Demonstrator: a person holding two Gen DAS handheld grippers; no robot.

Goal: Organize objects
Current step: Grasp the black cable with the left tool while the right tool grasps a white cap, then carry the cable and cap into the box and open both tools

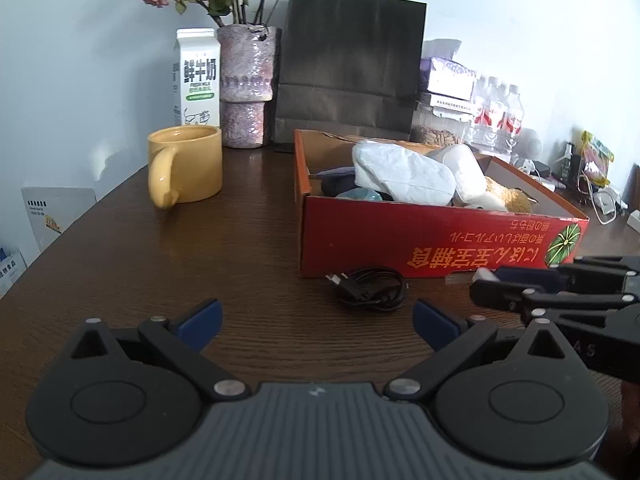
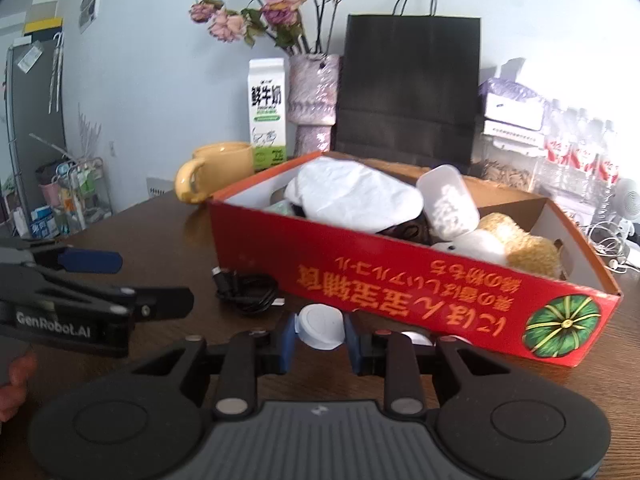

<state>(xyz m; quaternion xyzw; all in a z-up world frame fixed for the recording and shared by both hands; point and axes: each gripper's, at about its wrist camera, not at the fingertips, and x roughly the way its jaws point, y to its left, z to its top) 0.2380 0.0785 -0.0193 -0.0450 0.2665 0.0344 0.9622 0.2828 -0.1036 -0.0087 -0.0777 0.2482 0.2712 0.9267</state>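
A dark wood-grain table (image 1: 120, 264) carries everything. Against the wall stands a tall matte black paper bag (image 1: 352, 64) with thin cord handles. In front of it lies a long red cardboard box (image 2: 400, 292), open-topped, printed with yellow characters and a green pumpkin. Inside it are heaped a crumpled white cloth pouch (image 2: 356, 196), a white rounded-rectangle plastic tub (image 2: 448, 204), and a tan and white plush toy (image 2: 516, 244); darker things lie under them, too hidden to tell.

Left of the bag, a rough, mottled pink vase (image 1: 248, 84) holds faded pink roses, and just beside it stands a white gabled milk carton (image 1: 198, 80). A glossy yellow ceramic mug (image 1: 184, 166) sits in front of the carton, handle toward the camera.

A coiled black cable (image 1: 370, 288) rests on the table, close to the box's near wall.

The right gripper (image 2: 320, 336) sits low beside that wall, its blue pads narrowed onto a small round white container (image 2: 322, 326), which rests at the table. The left gripper (image 1: 318, 324) hovers with its jaws wide, nothing between them.
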